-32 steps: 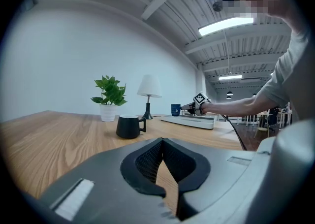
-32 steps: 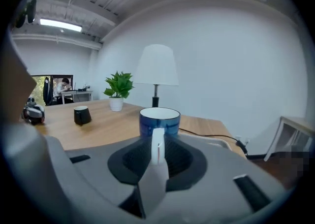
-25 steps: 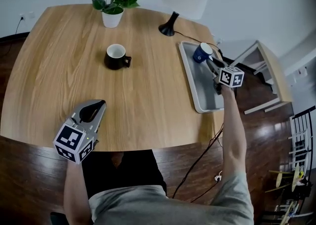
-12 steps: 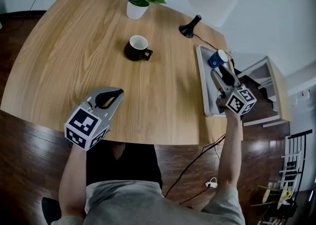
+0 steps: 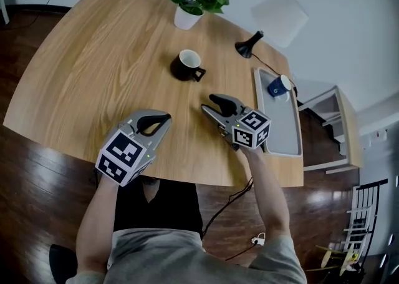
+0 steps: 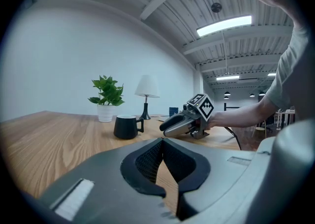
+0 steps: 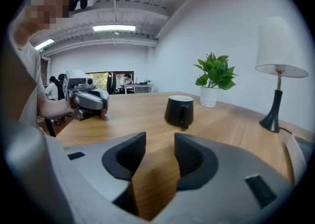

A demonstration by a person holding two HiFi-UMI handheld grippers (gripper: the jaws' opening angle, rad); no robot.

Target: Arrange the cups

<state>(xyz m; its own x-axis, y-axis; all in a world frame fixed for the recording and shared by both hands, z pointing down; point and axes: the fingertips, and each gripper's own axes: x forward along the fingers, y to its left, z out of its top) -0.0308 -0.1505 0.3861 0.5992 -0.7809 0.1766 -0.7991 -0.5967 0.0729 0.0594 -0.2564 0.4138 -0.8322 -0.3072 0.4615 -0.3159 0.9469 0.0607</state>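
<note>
The black cup (image 5: 187, 64) stands upright near the middle of the tabletop (image 5: 93, 52). It lies ahead of the right tool (image 5: 216, 105), a little up and to the left of it in the head view, with bare wood between them. In the right gripper view the cup sits just above and slightly right of the gap between the jaws, its handle (image 7: 185, 115) turned toward that tool. The right tool's jaws stand apart and are closing, with nothing between them but tabletop. The left tool (image 5: 159, 118) hovers nearer the person's edge, jaws drawn together on nothing, and the cup looks a little farther from it, so the right hand seems the better placed for the reach. The blue cup (image 5: 278, 85) sits at the far end of the tray (image 5: 285, 133), off to the right tool's right and away from where it points
</note>
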